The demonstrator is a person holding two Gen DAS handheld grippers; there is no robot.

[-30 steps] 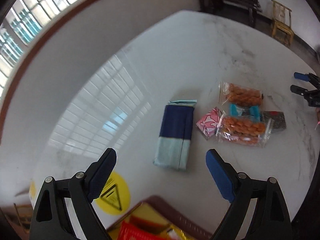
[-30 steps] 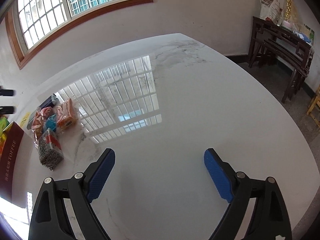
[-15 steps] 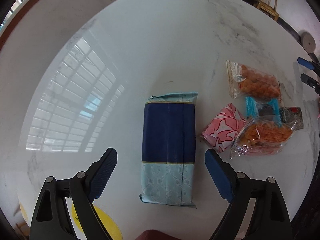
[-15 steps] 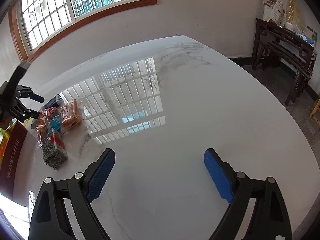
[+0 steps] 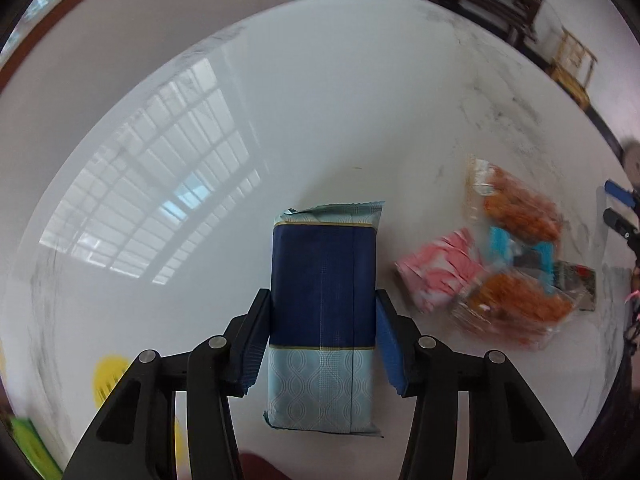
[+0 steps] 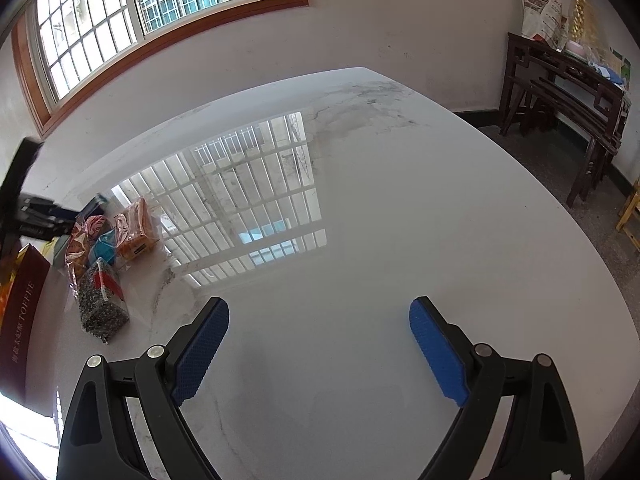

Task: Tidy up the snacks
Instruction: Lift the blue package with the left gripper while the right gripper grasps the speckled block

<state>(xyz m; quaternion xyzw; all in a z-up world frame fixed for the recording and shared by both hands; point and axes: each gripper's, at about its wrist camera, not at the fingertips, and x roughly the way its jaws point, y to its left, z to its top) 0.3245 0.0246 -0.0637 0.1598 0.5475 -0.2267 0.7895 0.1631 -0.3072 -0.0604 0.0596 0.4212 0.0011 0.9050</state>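
My left gripper (image 5: 322, 340) is shut on a dark blue and light blue snack packet (image 5: 324, 280), its blue pads pressed against both long sides. To its right lie a pink packet (image 5: 440, 272), two clear bags of orange snacks (image 5: 516, 204), a turquoise packet (image 5: 520, 248) and a dark seed bag (image 5: 580, 284). My right gripper (image 6: 320, 344) is open and empty over bare marble. The same pile shows at the far left of the right wrist view (image 6: 108, 248), with the left gripper (image 6: 32, 216) beside it.
The white marble table (image 6: 360, 200) reflects the window. A dark red toffee box (image 6: 20, 312) lies at the table's left edge. A yellow sticker (image 5: 108, 376) is near my left gripper. A dark wooden side table (image 6: 568, 92) and a chair stand beyond the table.
My left gripper has moved down over the blue packet and closed on its sides. The right gripper has stayed open, almost still.
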